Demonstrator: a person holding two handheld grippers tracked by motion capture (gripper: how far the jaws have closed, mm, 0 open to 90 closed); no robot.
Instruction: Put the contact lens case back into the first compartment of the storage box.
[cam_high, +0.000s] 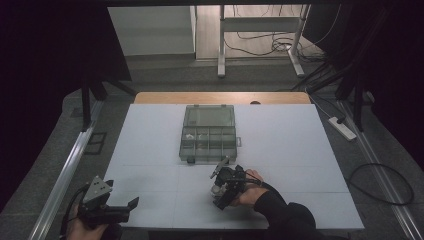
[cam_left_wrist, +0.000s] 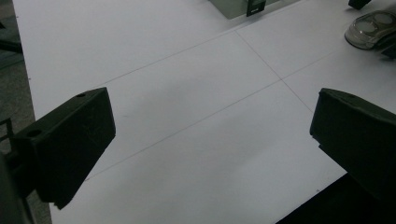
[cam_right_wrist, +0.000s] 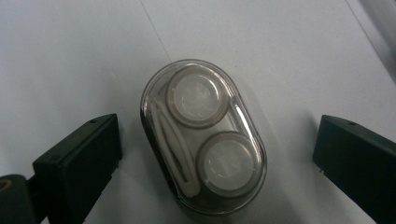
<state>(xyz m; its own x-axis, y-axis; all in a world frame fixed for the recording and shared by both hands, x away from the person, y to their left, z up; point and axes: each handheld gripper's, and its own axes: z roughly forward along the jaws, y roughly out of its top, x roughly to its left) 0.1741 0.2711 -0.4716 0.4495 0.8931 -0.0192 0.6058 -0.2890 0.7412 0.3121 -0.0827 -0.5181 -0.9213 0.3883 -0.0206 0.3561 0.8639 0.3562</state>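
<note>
Right tongs (cam_right_wrist: 215, 154) hang spread apart over the lens case (cam_right_wrist: 204, 135), which lies flat on the white tabletop (cam_high: 280, 150); left tongs (cam_left_wrist: 210, 140) gape wide, near the front edge.

Lens case (cam_right_wrist: 203, 140) between right tongs (cam_right_wrist: 210, 154), compartment box (cam_high: 209, 133) behind, on table (cam_high: 300, 150)

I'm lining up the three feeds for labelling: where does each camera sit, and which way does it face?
High view: above the person's side, looking forward and down at the white table; forearms, left gripper, right gripper, compartment box.
Left gripper view: rides the left gripper, looking along its open fingers over bare table.
Right gripper view: rides the right gripper, looking down on a clear lens case between open fingers.
Shared: both gripper views show the lens case.
</note>
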